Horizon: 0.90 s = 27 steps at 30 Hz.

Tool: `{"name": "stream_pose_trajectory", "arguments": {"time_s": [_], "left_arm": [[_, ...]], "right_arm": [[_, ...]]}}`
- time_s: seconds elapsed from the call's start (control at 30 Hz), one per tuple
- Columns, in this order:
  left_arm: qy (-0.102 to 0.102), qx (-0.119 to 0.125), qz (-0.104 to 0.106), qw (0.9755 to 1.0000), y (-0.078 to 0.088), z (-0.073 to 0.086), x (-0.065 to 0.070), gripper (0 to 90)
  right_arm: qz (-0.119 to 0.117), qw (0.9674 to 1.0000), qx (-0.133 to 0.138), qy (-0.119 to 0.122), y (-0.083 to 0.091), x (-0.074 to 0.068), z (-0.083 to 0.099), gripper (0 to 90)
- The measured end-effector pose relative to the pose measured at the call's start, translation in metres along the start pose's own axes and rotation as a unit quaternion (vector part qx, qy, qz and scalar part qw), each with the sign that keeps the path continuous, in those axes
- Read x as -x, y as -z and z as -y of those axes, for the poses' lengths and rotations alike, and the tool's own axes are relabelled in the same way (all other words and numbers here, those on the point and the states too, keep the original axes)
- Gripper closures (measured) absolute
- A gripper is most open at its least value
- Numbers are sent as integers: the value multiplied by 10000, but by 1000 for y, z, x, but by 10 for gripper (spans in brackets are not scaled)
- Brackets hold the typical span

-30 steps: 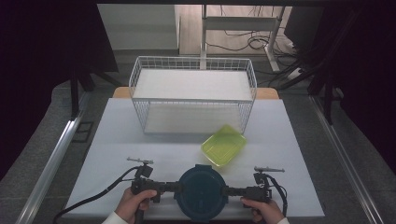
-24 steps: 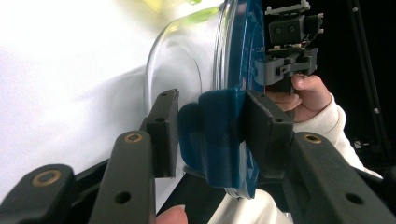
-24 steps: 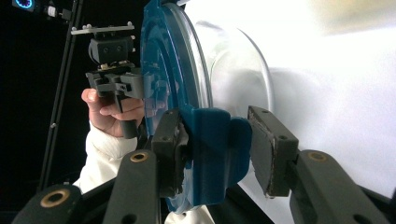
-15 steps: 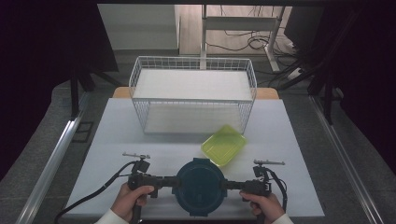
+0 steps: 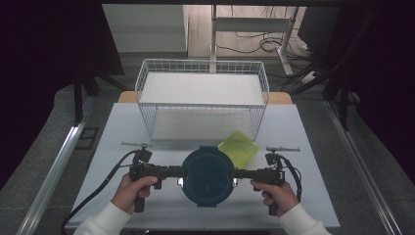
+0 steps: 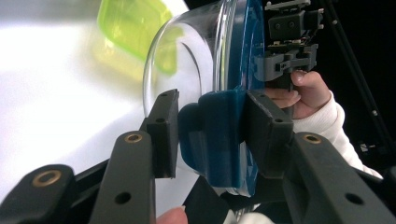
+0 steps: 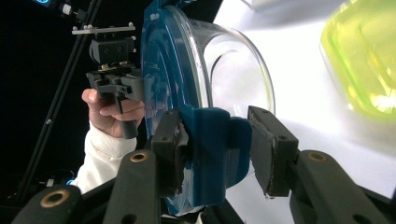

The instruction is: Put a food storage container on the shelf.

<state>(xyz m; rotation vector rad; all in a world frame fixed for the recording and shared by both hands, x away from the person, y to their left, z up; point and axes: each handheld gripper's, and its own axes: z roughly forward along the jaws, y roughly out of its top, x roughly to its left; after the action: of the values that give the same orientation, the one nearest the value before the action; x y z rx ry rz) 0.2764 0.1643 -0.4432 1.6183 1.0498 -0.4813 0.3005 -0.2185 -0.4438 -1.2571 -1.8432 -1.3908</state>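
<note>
We look down on a white table [image 5: 147, 122] where a person lifts a round glass container with a dark blue lid [image 5: 207, 170] between two hand-held grippers. Everything below is placed relative to that container.

Just beyond it and slightly to its right lies a lime-green plastic lid [image 5: 238, 148], flat on the table and partly overlapped by the container's rim in the high view. Farther beyond stands an empty white wire basket [image 5: 202, 68], well apart from the container. Nothing lies between the container and the basket except the green lid at the right.

The left gripper [image 5: 172, 172] comes in level from the container's left side, the right gripper [image 5: 241, 173] from its right, the two pointing toward each other in one straight line. Each hand [image 5: 131, 187] curls around a pistol-style handle near the table's front edge, white sleeves showing, a black cable [image 5: 100, 188] trailing off to the left.

In the left gripper view, the jaws stand partway closed around a blue side clasp [image 6: 212, 135] of the lid. In the right gripper view, the jaws clamp the opposite clasp [image 7: 210, 149] the same way. The clear bowl below the lid is see-through and empty.

We can read no writing or brand anywhere.
</note>
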Motion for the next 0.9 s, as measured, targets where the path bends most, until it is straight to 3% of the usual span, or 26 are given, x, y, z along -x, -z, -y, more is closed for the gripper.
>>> {"name": "stream_pose_trajectory", "arguments": {"time_s": [0.53,0.9], "left_arm": [[-385,283,0,9989,15,-79,13,578],[-472,487,95,9977,29,-139,9,580]], "right_arm": [[-99,9990,144,408,7,-26,-81,572],[-59,9979,147,625,3,-44,-147,572]]}}
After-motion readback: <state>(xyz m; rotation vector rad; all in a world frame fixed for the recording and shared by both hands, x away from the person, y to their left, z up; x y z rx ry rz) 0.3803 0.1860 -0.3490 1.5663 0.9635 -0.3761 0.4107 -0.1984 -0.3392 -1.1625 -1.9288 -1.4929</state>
